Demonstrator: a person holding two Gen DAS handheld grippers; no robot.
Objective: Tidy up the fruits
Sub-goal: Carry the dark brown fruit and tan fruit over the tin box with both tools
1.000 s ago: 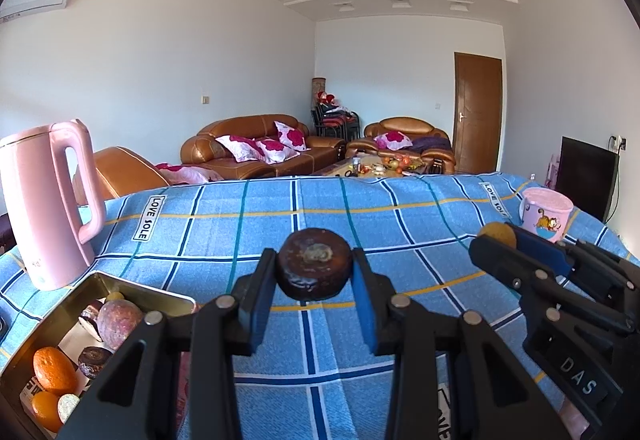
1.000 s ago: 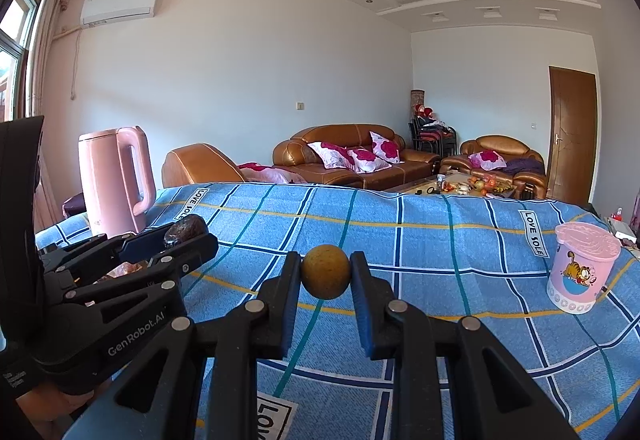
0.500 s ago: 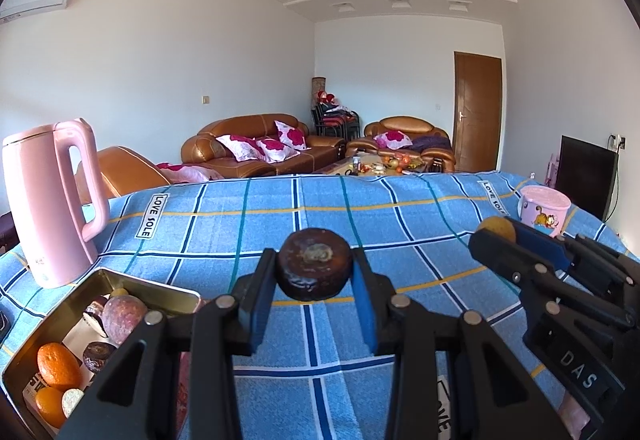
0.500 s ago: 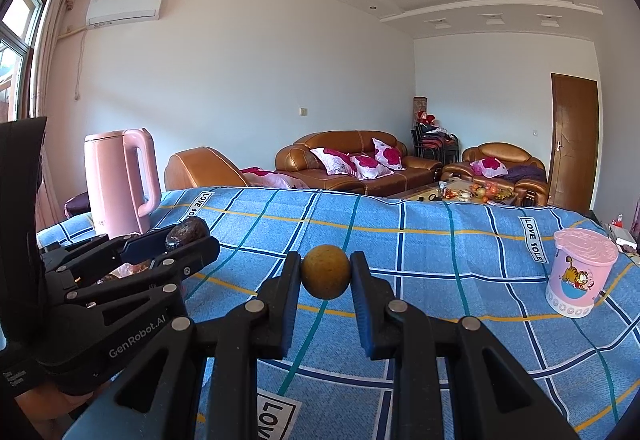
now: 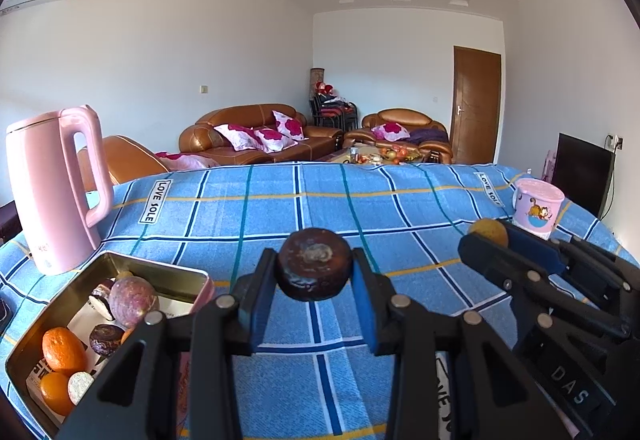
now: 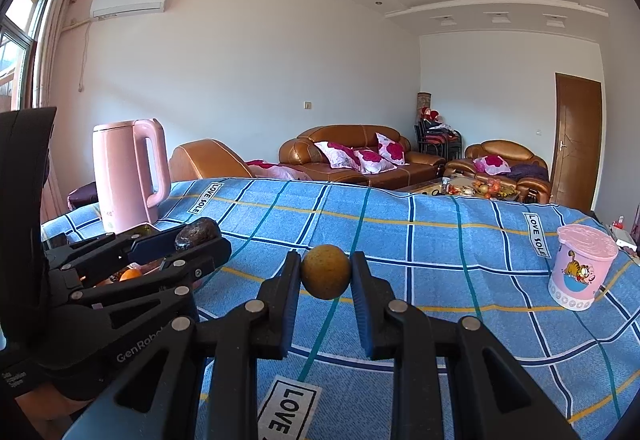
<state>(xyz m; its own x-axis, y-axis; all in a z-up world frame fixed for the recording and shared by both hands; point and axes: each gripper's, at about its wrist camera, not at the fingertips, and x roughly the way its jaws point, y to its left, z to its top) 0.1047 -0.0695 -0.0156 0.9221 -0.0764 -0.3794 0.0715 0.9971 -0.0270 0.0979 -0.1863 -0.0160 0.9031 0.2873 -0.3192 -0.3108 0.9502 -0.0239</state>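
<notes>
L gripper (image 5: pixel 315 272) is pinching a dark fruit (image 5: pixel 315 268), round and flattish w/ a pale patch on its face, pads pressed on both sides. It's held up in the air over the blue checked cloth (image 5: pixel 320 207), not touching it. R gripper (image 6: pixel 326 276) pinches a small yellow-brown fruit (image 6: pixel 326 272) the same way, clamped tight btwn both pads, also clear of the cloth. The two grippers sit side by side, near each other but apart; each shows up at the edge of the other's view.

Tin (image 5: pixel 168 270) lies on the cloth just below and to the L of the L gripper, near the front edge. Inside: two oranges (image 5: pixel 64 350), one big purplish fruit (image 5: pixel 134 302), a couple of dark round ones, and a pale cut piece; some paper underneath. From the R wrist view the tin is mostly hidden behind the L gripper; only a bit of orange peeks thru.

Pink kettle (image 5: pixel 60 191) stands upright on the cloth just behind the tin, handle facing the middle. Pink cup (image 6: pixel 580 268) w/ a cartoon cat stands upright, lid on, far over on the R side of the cloth, well apart from the tin. "LOVE SOLE" labels printed on the cloth in several spots. Behind the table: brown sofas (image 6: pixel 360 155) w/ pink-flowered cushions, and a brown door (image 6: pixel 576 139), shut.
</notes>
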